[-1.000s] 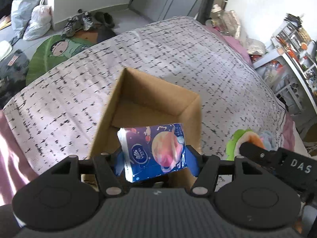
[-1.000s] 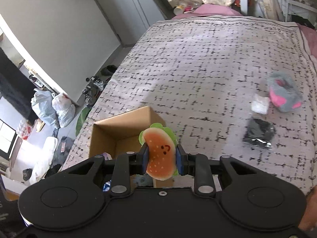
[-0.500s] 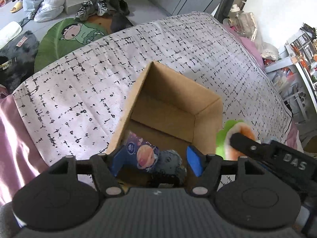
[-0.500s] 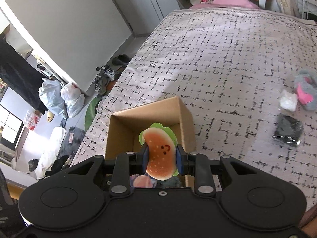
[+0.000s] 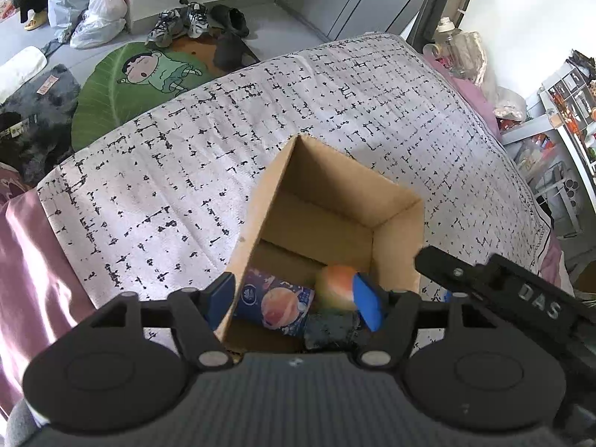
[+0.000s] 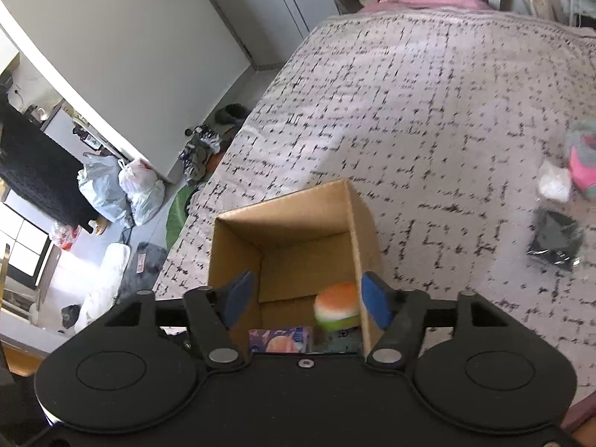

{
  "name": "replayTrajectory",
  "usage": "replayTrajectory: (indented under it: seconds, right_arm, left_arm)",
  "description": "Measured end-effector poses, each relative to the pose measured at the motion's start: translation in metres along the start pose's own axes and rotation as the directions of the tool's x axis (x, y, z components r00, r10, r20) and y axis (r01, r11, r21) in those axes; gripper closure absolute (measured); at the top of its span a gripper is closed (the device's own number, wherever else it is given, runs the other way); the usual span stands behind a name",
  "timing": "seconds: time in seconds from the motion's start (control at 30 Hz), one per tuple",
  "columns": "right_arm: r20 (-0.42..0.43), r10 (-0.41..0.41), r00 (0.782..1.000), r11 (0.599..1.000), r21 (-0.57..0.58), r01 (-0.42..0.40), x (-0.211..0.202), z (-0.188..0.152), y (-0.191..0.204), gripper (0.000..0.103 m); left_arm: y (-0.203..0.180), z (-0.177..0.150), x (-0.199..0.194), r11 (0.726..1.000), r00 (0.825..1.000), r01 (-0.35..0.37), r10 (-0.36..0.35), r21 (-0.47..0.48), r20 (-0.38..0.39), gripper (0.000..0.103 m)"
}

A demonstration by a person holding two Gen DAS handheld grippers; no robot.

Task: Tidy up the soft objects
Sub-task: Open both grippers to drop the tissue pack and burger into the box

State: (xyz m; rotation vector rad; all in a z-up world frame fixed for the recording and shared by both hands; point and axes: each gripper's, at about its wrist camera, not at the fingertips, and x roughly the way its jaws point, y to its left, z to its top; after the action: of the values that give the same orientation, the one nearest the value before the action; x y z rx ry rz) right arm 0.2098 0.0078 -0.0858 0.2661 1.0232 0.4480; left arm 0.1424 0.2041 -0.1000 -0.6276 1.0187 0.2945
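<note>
Hovering nearest, left hand-held gripper (image 5: 294, 307) and right hand-held gripper (image 6: 307, 307) both stand with jaws wide and nothing between the pads, each having just been opening above the cardboard box (image 5: 396, 246). Contents of the box, resting on the bed (image 5: 167, 171): one tissue pack (image 5: 273, 303), printed and film-wrapped; one burger plush (image 6: 337, 309), blurred against the right-hand wall; one dark item (image 5: 331, 331), unidentified. Beyond, well apart on the bedspread: black packet (image 6: 555, 240), white lump (image 6: 555, 186), grey-pink plush (image 6: 583, 160). Handling, judged: all light and yielding; film wrappers likely slick, so pinch across the bulk, not an edge.
</note>
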Motion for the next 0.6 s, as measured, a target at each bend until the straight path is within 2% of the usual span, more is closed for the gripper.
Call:
replayTrajectory:
  seconds: [0.2, 0.47, 0.5, 0.57, 0.6]
  right_arm:
    - [0.043, -0.016, 0.999, 1.000, -0.019, 0.017, -0.024, 0.001, -0.019, 0.022]
    - [0.081, -0.035, 0.996, 0.999, -0.039, 0.038, -0.050, 0.003, -0.049, 0.015]
    - [0.085, -0.038, 0.996, 0.998, -0.041, 0.041, -0.052, 0.003, -0.053, 0.013]
    - [0.091, -0.041, 0.995, 0.998, -0.045, 0.045, -0.058, 0.003, -0.060, 0.011]
    - [0.093, -0.043, 0.995, 0.998, -0.046, 0.048, -0.060, 0.003, -0.065, 0.010]
  left_arm:
    - [-0.015, -0.004, -0.001, 1.000, 1.000, -0.011, 0.010, 0.030, 0.010, 0.027]
    - [-0.040, -0.016, -0.001, 0.997, 1.000, -0.016, 0.015, 0.081, 0.005, 0.026]
    - [-0.043, -0.017, -0.001, 0.996, 1.000, -0.017, 0.016, 0.088, 0.006, 0.024]
    - [-0.049, -0.020, -0.003, 0.995, 1.000, -0.021, 0.019, 0.098, 0.022, 0.012]
    - [-0.052, -0.022, -0.004, 0.994, 0.999, -0.023, 0.020, 0.105, 0.032, 0.011]
